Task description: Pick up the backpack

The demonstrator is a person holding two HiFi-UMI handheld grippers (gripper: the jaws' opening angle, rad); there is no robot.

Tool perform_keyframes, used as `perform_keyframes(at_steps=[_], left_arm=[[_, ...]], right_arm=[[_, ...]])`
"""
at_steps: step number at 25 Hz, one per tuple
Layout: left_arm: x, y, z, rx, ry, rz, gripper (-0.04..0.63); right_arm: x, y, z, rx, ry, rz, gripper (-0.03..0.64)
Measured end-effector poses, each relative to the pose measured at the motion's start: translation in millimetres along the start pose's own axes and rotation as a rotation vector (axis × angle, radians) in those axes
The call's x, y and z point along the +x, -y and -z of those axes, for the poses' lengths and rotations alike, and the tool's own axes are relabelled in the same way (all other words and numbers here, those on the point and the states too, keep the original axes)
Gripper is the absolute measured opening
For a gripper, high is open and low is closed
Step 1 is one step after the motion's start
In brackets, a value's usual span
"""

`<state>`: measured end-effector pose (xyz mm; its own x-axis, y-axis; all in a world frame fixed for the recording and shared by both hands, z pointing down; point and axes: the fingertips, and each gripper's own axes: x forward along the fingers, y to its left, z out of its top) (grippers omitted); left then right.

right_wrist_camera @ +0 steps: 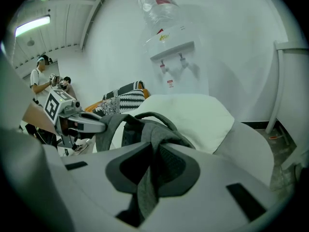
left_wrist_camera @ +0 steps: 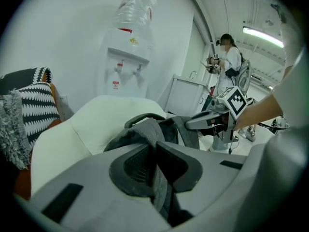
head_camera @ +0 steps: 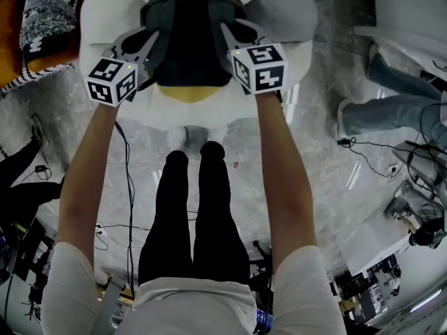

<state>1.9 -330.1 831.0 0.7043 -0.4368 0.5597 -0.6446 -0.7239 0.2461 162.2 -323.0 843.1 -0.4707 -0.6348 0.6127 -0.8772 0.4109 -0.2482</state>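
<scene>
1. Grip status: left gripper [left_wrist_camera: 155, 164] is narrowed and clamped on a grey strap [left_wrist_camera: 159, 197]; right gripper [right_wrist_camera: 153, 166] is clamped the same way on the second strap [right_wrist_camera: 145, 192].
2. Backpack [head_camera: 188, 40] hangs from both straps between my grippers, over the white armchair [head_camera: 283, 26]. I can't tell if its base has cleared the seat.
3. Done: both grasps. Left, by my read: raise it fully clear of the chair.
4. Containers: backpack contents aren't visible. The water bottle [left_wrist_camera: 136, 8] on the dispenser [left_wrist_camera: 123, 66] looks clear, but I can't read the level.
</scene>
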Motion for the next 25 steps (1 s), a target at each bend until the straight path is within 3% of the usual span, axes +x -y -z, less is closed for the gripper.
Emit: perform_keyframes(at_steps=[25], left_arm=[[-87,60,-26,-0.016,0.026,0.009,0.037]], right_arm=[[-91,-60,-5,0.056,0.029,-0.003,0.046]])
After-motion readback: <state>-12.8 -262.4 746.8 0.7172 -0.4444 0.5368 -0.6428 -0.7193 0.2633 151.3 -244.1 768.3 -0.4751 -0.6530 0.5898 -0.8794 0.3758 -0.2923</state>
